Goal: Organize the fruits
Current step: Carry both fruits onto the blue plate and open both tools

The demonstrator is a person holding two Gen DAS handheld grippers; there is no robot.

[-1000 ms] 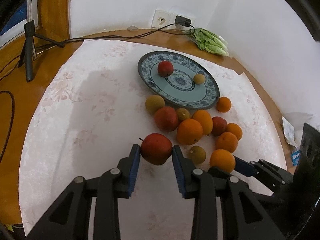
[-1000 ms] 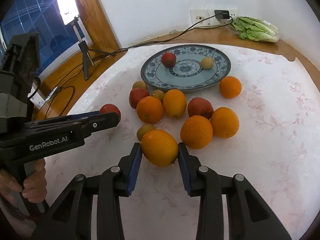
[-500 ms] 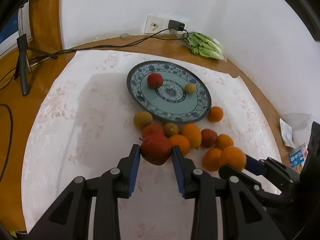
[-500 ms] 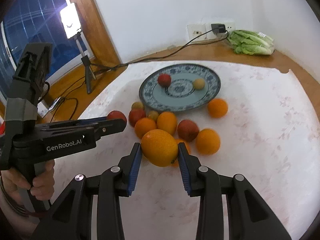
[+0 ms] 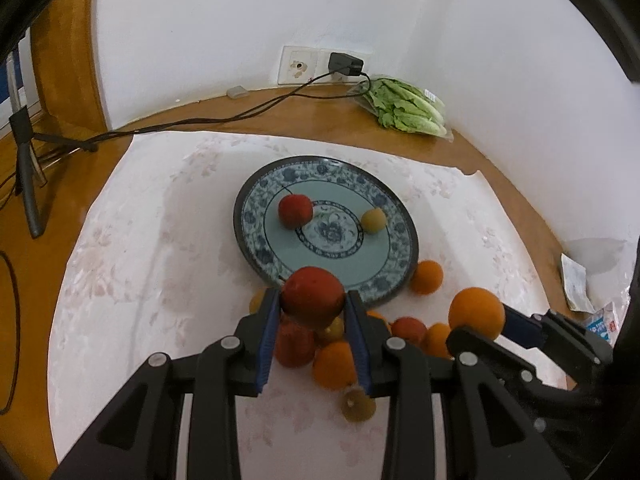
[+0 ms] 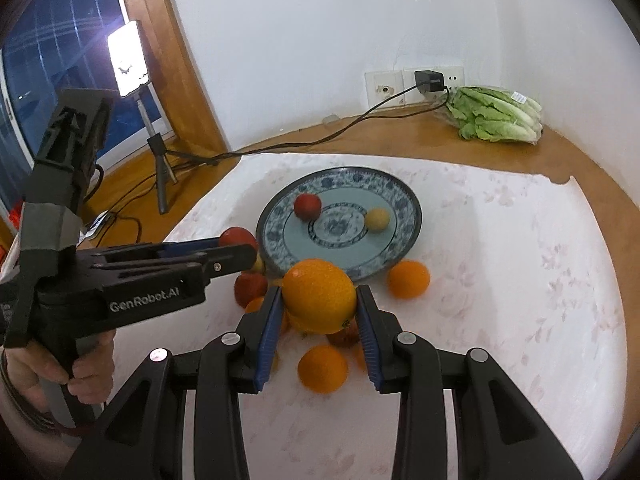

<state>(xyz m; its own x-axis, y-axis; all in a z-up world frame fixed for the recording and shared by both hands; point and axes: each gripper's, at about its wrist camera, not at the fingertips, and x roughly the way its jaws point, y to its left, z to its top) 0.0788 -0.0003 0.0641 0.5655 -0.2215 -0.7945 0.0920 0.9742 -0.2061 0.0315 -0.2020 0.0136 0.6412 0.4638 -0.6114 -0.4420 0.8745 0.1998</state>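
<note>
My left gripper (image 5: 312, 300) is shut on a red apple (image 5: 313, 297) and holds it in the air, over the near rim of the blue patterned plate (image 5: 256, 216). My right gripper (image 6: 319, 298) is shut on an orange (image 6: 319, 295), also lifted, in front of the plate (image 6: 400, 200). The plate holds a red apple (image 5: 295, 210) and a small yellow-green fruit (image 5: 373, 220). Several oranges, red apples and small green fruits lie on the white cloth below both grippers. The right gripper with its orange (image 5: 476, 312) shows at the right of the left wrist view.
A bag of lettuce (image 6: 496, 118) lies at the back right by the wall sockets (image 6: 416, 80). A black cable (image 5: 200, 122) runs along the wooden table edge. A tripod (image 5: 28, 168) with a lamp (image 6: 127, 58) stands at the left. A lone orange (image 6: 408, 279) lies right of the pile.
Both grippers have risen with their fruits and moved forward toward the plate. The fruit pile on the cloth has dropped lower in both views.
</note>
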